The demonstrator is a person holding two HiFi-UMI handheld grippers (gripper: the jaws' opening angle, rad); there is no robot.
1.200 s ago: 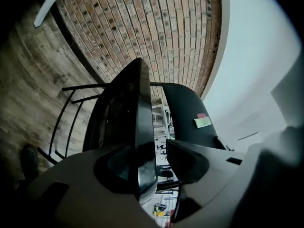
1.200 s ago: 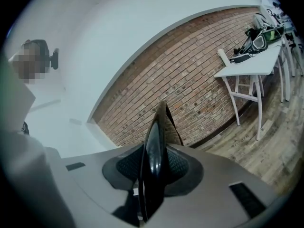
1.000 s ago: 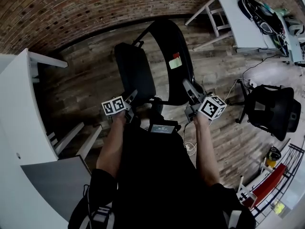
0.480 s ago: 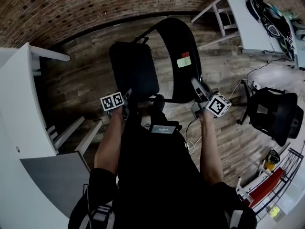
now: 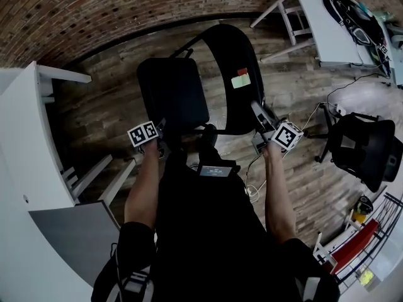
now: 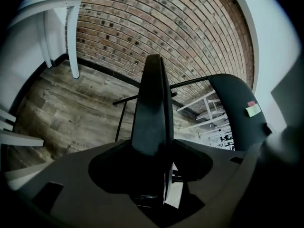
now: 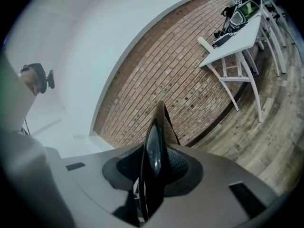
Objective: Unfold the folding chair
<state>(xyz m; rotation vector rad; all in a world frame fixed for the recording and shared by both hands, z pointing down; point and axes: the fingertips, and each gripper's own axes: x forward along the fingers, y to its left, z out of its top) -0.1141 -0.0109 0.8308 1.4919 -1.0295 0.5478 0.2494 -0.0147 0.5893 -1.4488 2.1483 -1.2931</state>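
The black folding chair stands on the wood floor in front of me, with its padded seat [image 5: 173, 93] swung out left of the curved backrest [image 5: 236, 61]. A red and green note [image 5: 240, 78] is stuck on the backrest. My left gripper [image 5: 160, 137] is at the seat's near edge. In the left gripper view the seat [image 6: 152, 113] runs edge-on between the spread jaws of that gripper [image 6: 154, 170], with a sliver of light along its right side. My right gripper [image 5: 258, 115] is shut on the backrest's near rim, a thin black edge [image 7: 154, 146] clamped between its pads [image 7: 178, 167].
A white desk [image 5: 25, 156] fills the left side and a white table [image 5: 327, 24] with bags stands at the top right. A black office chair [image 5: 368, 146] and a floor cable [image 5: 327, 106] lie to the right. A brick wall [image 5: 94, 11] runs along the back.
Both grippers have sunk toward me. The left one moved left in the picture and the seat swung outward and flatter. The right gripper kept its hold on the backrest.
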